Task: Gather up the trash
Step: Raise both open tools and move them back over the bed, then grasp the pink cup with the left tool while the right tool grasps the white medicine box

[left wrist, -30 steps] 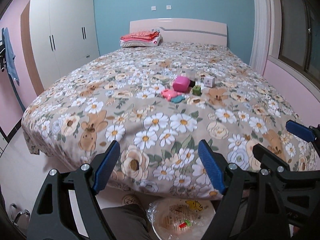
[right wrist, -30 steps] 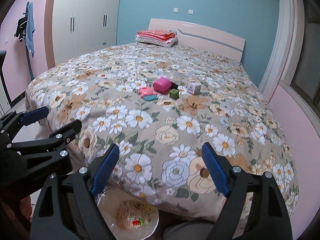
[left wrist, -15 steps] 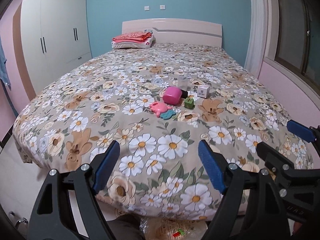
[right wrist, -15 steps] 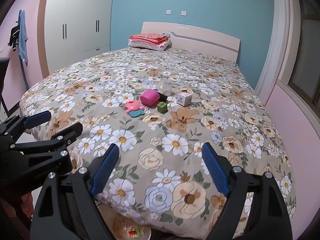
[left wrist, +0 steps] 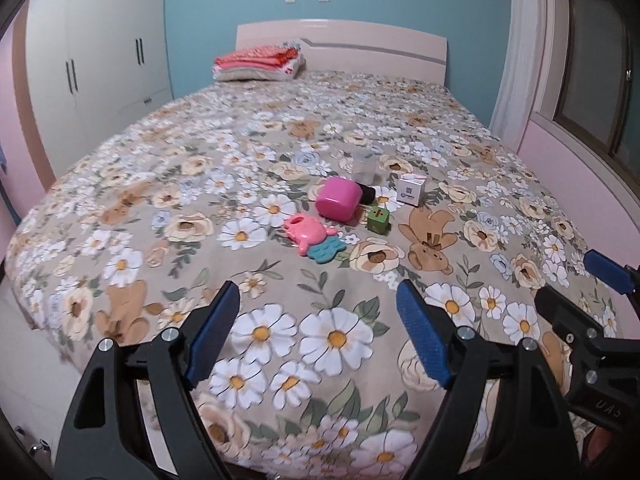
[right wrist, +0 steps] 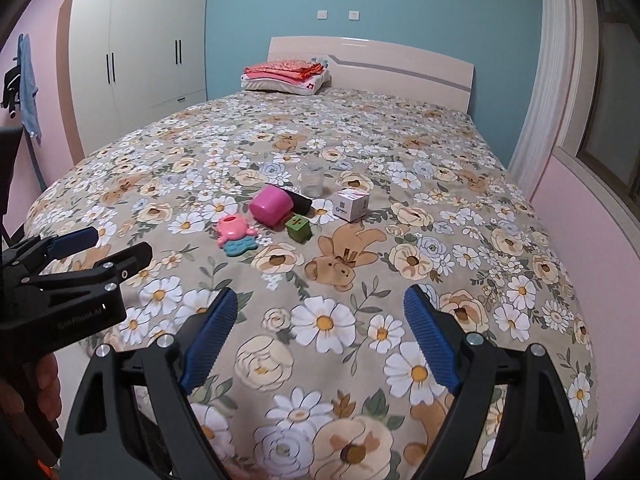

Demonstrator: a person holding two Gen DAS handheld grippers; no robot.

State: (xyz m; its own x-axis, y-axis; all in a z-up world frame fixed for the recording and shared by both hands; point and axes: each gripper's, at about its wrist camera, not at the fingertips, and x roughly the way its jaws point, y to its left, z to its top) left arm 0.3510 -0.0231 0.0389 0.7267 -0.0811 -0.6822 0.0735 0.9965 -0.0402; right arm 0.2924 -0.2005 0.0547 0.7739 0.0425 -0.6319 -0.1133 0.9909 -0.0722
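Note:
On the floral bedspread [left wrist: 256, 184] lies a small cluster: a magenta cup on its side [left wrist: 338, 199] [right wrist: 271, 205], a black item behind it [left wrist: 366, 193] [right wrist: 300, 202], a green cube [left wrist: 378, 220] [right wrist: 298, 229], a white box [left wrist: 412, 189] [right wrist: 351, 205], a clear cup [left wrist: 363, 166] [right wrist: 312, 180] and a pink and teal toy [left wrist: 314, 238] [right wrist: 237, 236]. My left gripper [left wrist: 318, 336] hovers open over the bed's near edge, well short of the cluster. My right gripper [right wrist: 320, 338] stands open beside it, nothing between its fingers.
A folded pink pile [left wrist: 258, 62] rests on a pillow by the headboard [left wrist: 340, 46]. A white wardrobe [left wrist: 100, 68] stands at the left; a curtain [left wrist: 520, 52] and window sill are at the right. A hand [right wrist: 40, 392] shows at the lower left of the right wrist view.
Both grippers have advanced over the bed toward the cluster, which looks larger. The bag with wrappers on the floor below has dropped out of view. Jaws unchanged.

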